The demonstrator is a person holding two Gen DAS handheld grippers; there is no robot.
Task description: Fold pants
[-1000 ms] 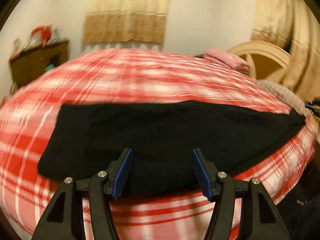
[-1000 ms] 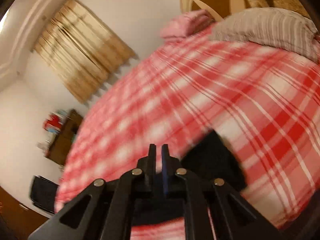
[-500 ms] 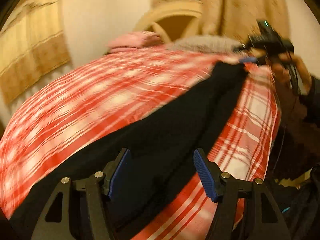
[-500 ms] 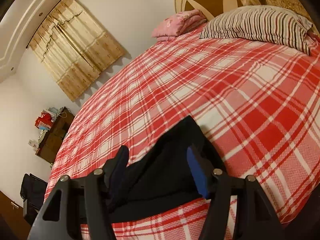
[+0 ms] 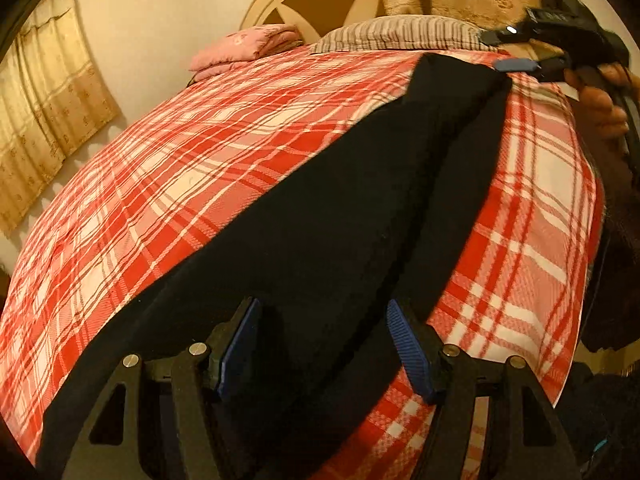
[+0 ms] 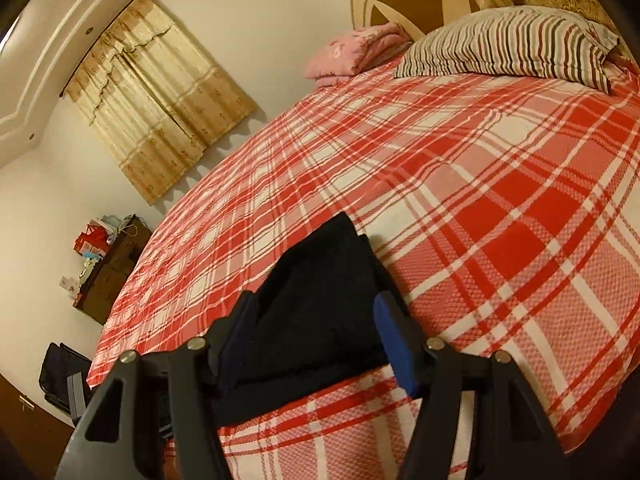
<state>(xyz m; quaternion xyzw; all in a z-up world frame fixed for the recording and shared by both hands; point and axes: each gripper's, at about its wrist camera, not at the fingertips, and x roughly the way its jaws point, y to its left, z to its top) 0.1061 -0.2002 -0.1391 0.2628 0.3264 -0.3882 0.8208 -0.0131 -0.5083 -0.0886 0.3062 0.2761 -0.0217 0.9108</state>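
Black pants (image 5: 340, 208) lie folded lengthwise in a long band along the near edge of a red and white plaid bed (image 5: 180, 168). My left gripper (image 5: 324, 320) is open just above one end of the band, its blue pads on either side of the cloth. My right gripper (image 6: 316, 316) is open over the other end of the pants (image 6: 320, 292). The right gripper (image 5: 520, 66) also shows far off in the left wrist view, held in a hand at the pants' far end.
A striped pillow (image 6: 504, 40) and a folded pink cloth (image 6: 352, 52) lie at the head of the bed by a round headboard (image 5: 316, 0). A curtain (image 6: 160, 108), a brown cabinet (image 6: 112, 264) and a black bag (image 6: 60, 376) stand beyond the bed's far side.
My right gripper was shut on the pants' end a second ago; it has opened and let the cloth down on the bed. My left gripper swung to look along the pants and stayed open.
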